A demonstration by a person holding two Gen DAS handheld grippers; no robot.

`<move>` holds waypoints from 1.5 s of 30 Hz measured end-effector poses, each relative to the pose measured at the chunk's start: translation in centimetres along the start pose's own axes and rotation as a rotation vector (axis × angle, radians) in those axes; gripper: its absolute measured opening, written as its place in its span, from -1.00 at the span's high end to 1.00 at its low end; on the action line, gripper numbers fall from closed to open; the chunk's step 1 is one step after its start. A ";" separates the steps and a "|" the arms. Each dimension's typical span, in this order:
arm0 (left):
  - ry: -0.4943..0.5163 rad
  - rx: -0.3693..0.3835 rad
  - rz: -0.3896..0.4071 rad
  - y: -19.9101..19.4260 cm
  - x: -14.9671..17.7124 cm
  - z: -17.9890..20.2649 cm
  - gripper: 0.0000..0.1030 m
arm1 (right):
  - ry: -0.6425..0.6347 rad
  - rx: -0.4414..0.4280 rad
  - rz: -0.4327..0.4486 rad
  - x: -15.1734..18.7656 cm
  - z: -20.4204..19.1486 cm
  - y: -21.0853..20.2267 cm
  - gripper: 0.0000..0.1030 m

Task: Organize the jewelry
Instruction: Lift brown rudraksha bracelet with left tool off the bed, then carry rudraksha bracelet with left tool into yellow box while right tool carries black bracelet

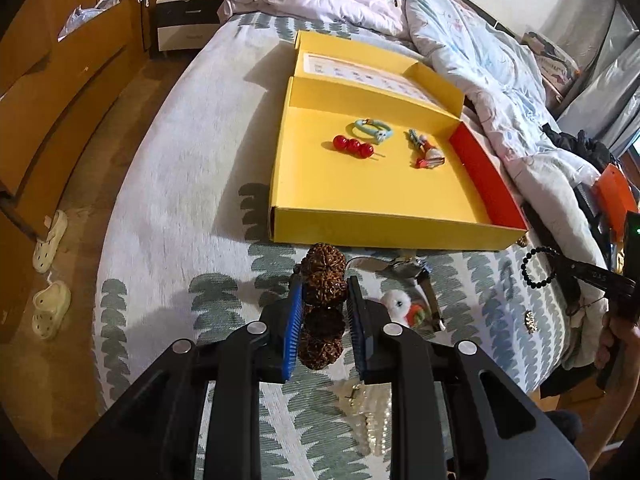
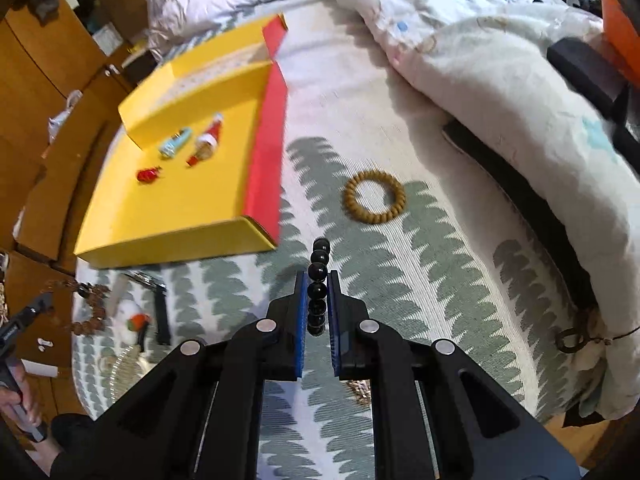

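Between closed jaws, black bead bracelet (image 2: 318, 288)

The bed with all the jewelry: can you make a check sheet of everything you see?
Surface: bedspread with grey leaf print.
Job's things: yellow box holds red beads, blue ring and a figure charm; tan bracelet lies outside.
Clutter: quilt; sandals on floor.
Grippers: left gripper shut on brown bead bracelet; right gripper shut on black bead bracelet.
Cables: nothing seen.
Surroundings: wooden cabinets.
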State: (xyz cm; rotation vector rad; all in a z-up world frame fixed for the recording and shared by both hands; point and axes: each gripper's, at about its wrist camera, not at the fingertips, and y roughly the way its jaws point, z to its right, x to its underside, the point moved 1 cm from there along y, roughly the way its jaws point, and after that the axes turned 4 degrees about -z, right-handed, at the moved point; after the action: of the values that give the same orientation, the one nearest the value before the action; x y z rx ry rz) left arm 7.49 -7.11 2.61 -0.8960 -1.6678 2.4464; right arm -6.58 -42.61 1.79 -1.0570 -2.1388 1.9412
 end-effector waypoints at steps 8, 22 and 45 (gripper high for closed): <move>0.003 0.038 0.023 -1.2 -1.5 1.2 0.58 | -0.051 -0.070 0.094 -0.9 -3.5 -4.0 0.80; 0.010 0.043 0.009 1.3 -9.1 4.9 0.58 | -0.178 -0.190 0.093 -8.9 -12.4 -1.9 0.80; 0.043 0.175 -0.163 10.4 -13.5 6.4 0.57 | -0.120 -0.069 -0.030 -12.0 -11.7 8.5 0.79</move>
State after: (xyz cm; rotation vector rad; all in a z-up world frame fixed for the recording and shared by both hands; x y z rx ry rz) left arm 18.50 -21.55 1.05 -0.7525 -1.4248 2.4003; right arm 11.83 -39.09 1.17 -0.9351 -2.2854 1.9785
